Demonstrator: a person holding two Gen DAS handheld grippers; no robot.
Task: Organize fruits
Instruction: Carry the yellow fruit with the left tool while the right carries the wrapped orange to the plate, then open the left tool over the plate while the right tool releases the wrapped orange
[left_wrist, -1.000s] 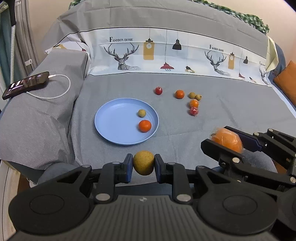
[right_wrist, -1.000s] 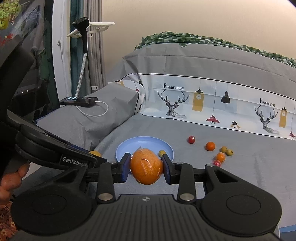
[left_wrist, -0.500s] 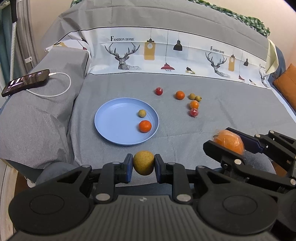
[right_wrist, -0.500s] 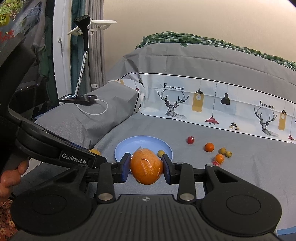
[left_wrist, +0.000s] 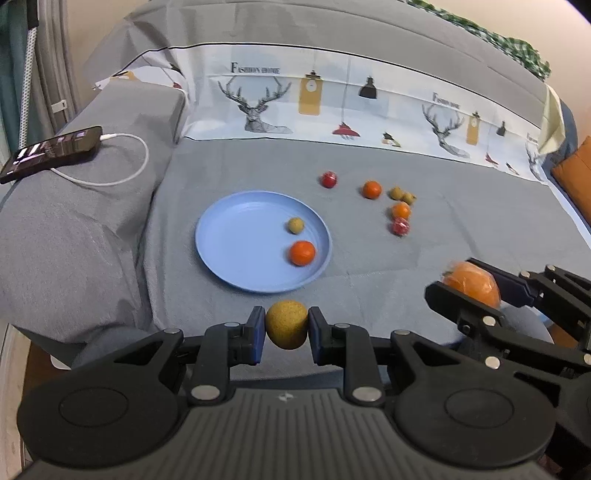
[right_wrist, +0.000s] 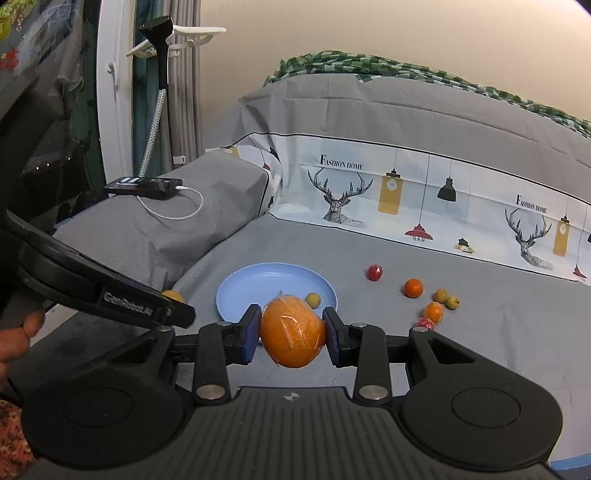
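Note:
My left gripper (left_wrist: 287, 334) is shut on a yellow-green round fruit (left_wrist: 286, 324), held just in front of the blue plate (left_wrist: 240, 236). The plate holds a small green fruit (left_wrist: 296, 225) and a small orange (left_wrist: 302, 253). My right gripper (right_wrist: 291, 334) is shut on a large orange wrapped in clear film (right_wrist: 292, 334); it shows at the right of the left wrist view (left_wrist: 472, 286). Several loose fruits lie right of the plate: a red one (left_wrist: 328, 179), an orange (left_wrist: 371, 189), green ones (left_wrist: 402, 195), another orange (left_wrist: 400, 211) and a red one (left_wrist: 400, 226).
All sits on a grey bed sheet (left_wrist: 369, 155) with a deer-print band behind. A phone on a white cable (left_wrist: 51, 152) lies on a grey cushion at the left. An orange cushion (left_wrist: 574, 177) is at the far right.
Both grippers have drifted slightly with their fruits still gripped; the right gripper sits a little lower and further right in the left view. The fruits on the sheet have not moved.

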